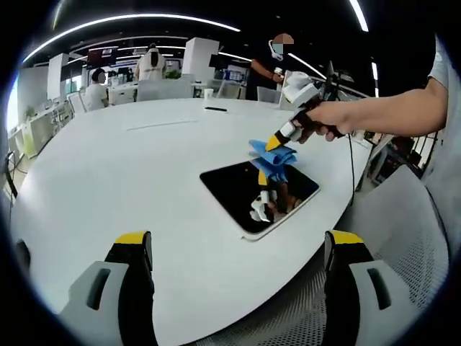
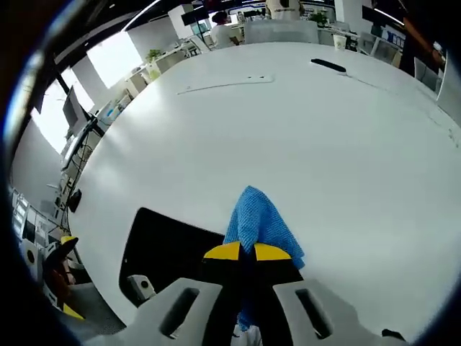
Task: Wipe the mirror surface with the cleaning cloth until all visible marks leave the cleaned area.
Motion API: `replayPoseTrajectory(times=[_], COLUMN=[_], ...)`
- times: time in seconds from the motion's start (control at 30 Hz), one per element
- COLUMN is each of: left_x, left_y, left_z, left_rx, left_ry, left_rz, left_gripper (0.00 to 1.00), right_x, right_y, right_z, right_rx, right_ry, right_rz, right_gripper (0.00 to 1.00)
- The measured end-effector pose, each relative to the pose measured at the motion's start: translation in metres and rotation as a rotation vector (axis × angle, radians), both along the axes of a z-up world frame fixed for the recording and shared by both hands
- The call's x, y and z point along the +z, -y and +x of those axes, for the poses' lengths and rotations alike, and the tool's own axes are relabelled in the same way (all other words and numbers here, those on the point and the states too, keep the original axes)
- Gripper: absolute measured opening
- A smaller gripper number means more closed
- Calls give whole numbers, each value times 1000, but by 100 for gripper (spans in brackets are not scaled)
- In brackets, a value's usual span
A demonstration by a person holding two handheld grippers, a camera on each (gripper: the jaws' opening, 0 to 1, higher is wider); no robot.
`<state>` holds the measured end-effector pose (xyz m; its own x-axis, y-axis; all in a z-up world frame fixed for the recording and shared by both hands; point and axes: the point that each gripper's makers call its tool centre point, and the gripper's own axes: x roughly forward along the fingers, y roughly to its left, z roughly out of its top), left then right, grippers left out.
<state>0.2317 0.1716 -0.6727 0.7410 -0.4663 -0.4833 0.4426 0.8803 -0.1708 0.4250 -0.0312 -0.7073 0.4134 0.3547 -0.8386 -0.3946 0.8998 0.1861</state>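
Right gripper (image 2: 248, 251) pinches the nubby blue cloth (image 2: 256, 220) onto the glossy dark rectangular mirror (image 1: 258, 193) near the white table's (image 1: 122, 166) edge; left gripper (image 1: 238, 249) gapes wide.

Cleaning cloth (image 1: 274, 156): bright blue, fine woven texture. Mirror (image 1: 248, 194): dark, near-black face with a thin pale edge. Table (image 1: 130, 173): plain white. Left gripper (image 1: 238, 249) and right gripper (image 2: 247, 251): grey jaws with yellow tips. Chair (image 1: 403, 238): white mesh pattern.
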Motion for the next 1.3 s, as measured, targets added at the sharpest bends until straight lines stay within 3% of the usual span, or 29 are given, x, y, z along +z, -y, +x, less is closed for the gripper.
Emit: replayPoseTrajectory(times=[0.2, 0.57, 0.83, 1.1, 1.3], left_x=[3, 8, 6, 6, 6], left_y=[-1, -4, -2, -4, -4], left_z=[2, 5, 4, 5, 5], left_rx=[17, 44, 35, 44, 45], left_ry=[18, 41, 30, 30, 31], left_rz=[-7, -23, -21, -23, -24], left_gripper=[99, 99, 99, 99, 99], right_x=[18, 33, 34, 35, 11], right_y=[10, 52, 91, 108, 109], right_z=[1, 3, -6, -12, -25], right_rx=[-1, -58, -81, -84, -61], right_ry=[-2, 7, -10, -18, -45], right_rz=[22, 42, 27, 15, -15], right_gripper=[0, 0, 0, 0, 0])
